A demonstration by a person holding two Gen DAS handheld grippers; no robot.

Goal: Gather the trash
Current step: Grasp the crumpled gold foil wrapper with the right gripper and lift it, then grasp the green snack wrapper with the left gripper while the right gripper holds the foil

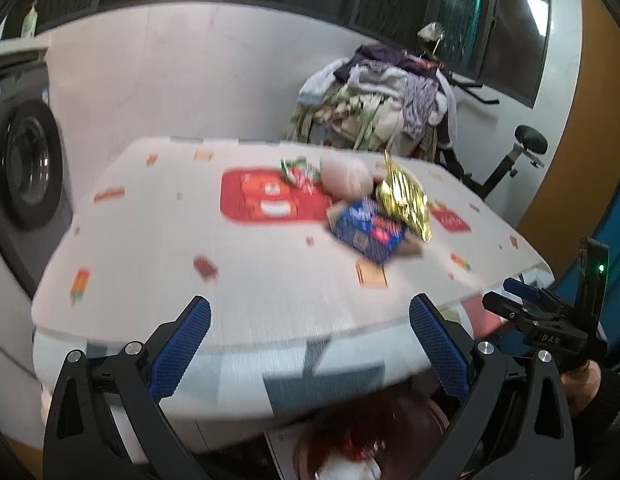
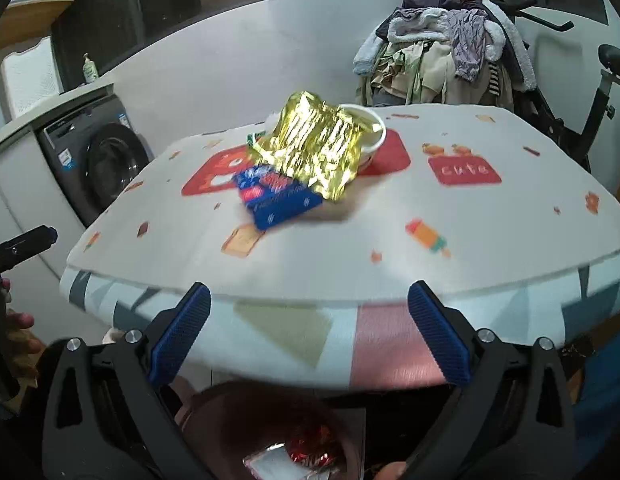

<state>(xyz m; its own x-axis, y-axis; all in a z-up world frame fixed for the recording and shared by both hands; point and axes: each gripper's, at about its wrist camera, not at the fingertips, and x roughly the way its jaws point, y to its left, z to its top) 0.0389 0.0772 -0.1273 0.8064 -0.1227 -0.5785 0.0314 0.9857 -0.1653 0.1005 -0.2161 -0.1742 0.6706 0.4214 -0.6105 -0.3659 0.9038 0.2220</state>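
Trash lies in a heap on the table (image 1: 157, 240): a gold foil wrapper (image 1: 404, 196) (image 2: 314, 148), a blue snack packet (image 1: 368, 230) (image 2: 275, 196), a green-red wrapper (image 1: 297, 170) and a white paper cup (image 2: 370, 128) that shows pinkish in the left wrist view (image 1: 344, 174). My left gripper (image 1: 310, 344) is open and empty, at the table's near edge. My right gripper (image 2: 310, 332) is open and empty, also short of the table; it shows at the right of the left wrist view (image 1: 526, 304). A dark bin (image 2: 277, 432) with red trash sits below the table edge.
A washing machine (image 2: 97, 160) stands left of the table. A pile of clothes (image 2: 442, 48) on an exercise bike (image 2: 582, 92) stands behind the table at the right. A white wall runs behind.
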